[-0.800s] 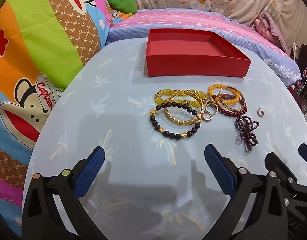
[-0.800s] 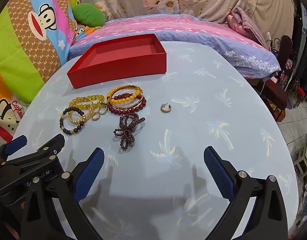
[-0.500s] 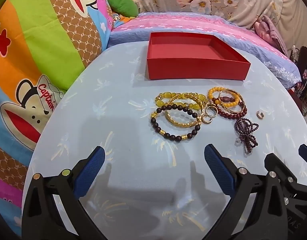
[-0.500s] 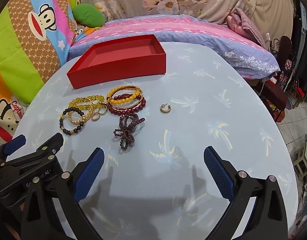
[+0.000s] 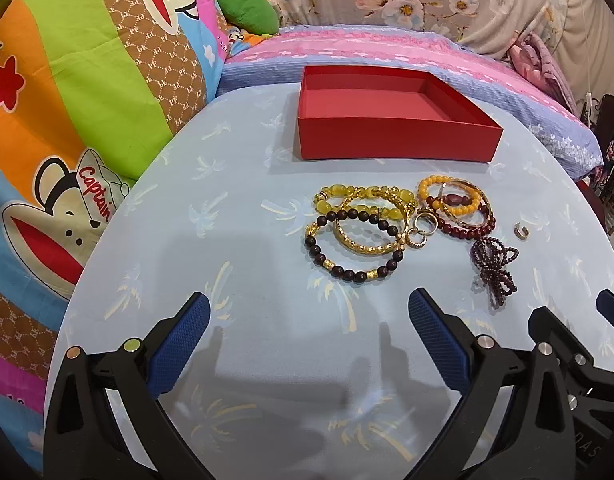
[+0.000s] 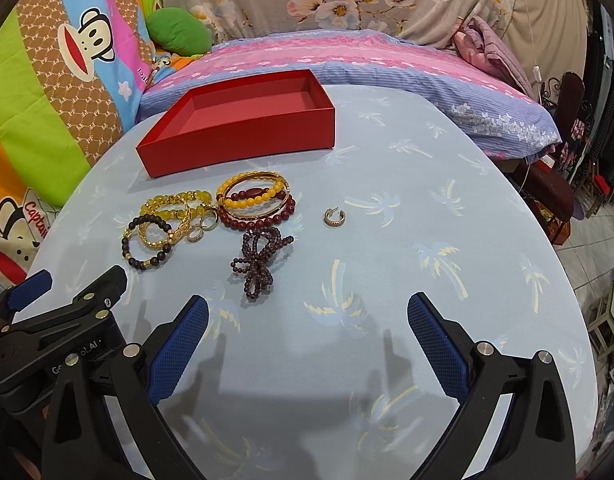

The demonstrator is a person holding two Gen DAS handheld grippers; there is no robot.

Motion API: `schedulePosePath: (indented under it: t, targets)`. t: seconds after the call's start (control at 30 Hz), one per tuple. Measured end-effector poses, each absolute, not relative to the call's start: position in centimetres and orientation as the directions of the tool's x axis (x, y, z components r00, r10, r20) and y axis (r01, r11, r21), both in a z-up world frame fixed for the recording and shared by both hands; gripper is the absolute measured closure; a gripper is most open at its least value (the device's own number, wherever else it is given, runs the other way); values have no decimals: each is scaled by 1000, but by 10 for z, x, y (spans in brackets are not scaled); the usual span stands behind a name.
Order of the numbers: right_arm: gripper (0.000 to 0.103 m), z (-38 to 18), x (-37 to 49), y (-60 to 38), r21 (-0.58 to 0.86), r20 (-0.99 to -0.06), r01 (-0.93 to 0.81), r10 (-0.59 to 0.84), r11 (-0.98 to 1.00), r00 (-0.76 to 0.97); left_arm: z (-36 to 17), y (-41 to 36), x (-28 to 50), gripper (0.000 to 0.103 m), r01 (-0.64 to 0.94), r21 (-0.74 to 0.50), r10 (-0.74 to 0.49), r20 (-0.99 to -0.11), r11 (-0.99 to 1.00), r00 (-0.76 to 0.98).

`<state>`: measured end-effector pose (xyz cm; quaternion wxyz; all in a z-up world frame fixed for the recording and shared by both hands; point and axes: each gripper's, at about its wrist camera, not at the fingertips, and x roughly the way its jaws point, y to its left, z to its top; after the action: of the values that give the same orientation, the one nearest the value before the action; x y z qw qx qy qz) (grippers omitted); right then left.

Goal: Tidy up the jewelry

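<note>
Left wrist view: the left gripper [image 5: 307,320] hangs above the near part of the table [image 5: 235,360], jaws spread wide with nothing between the blue pads. Part of the right gripper [image 5: 579,356] shows at the lower right edge. In the right wrist view the right gripper [image 6: 307,320] stands the same way, jaws wide and empty, over bare tablecloth. Beyond the pads lies the jewelry, all loose on the cloth. Nearest is a dark purple bead strand [image 6: 259,264] tied in a bow. Left of it sits a dark bead bracelet [image 5: 349,246] with gold spacers, overlapping a gold bangle [image 5: 363,236] and a yellow bead bracelet [image 5: 359,200]. Two small gold rings [image 5: 421,230] touch this group on its right. Just beside them is a second stack: an orange bead bracelet [image 6: 251,196], gold bangles and a dark red bead bracelet [image 6: 259,220]. A single hoop earring [image 6: 334,217] lies apart to the right. Farther back stands an open red box [image 5: 395,142], holding nothing. Behind the table is a bed [image 6: 347,56] with a pink and blue cover.
</note>
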<state>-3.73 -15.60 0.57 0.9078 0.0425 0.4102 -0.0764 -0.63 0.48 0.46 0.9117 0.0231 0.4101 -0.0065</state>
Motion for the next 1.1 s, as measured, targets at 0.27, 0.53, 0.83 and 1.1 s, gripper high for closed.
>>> schedulePosePath:
  t: [0.27,0.53,0.83,1.1]
  targets:
    - [7,6,-38,-155,14,-750,174,-105,985,653,7,4,-8,8,31,49,14,-733,998,681]
    - [7,6,-38,-156,16,-750,172,-102,985,653,7,4,-10,9,27,44,13,-727,999,687]
    - [7,8,-38,-153,10,-748,167,-103,986,656,5,5,-9,8,21,38,14,-742,999,671]
    - [7,9,-39,-151,11,-747,167,-103,986,656,4,7,-8,8,22,27,6,-746,999,666]
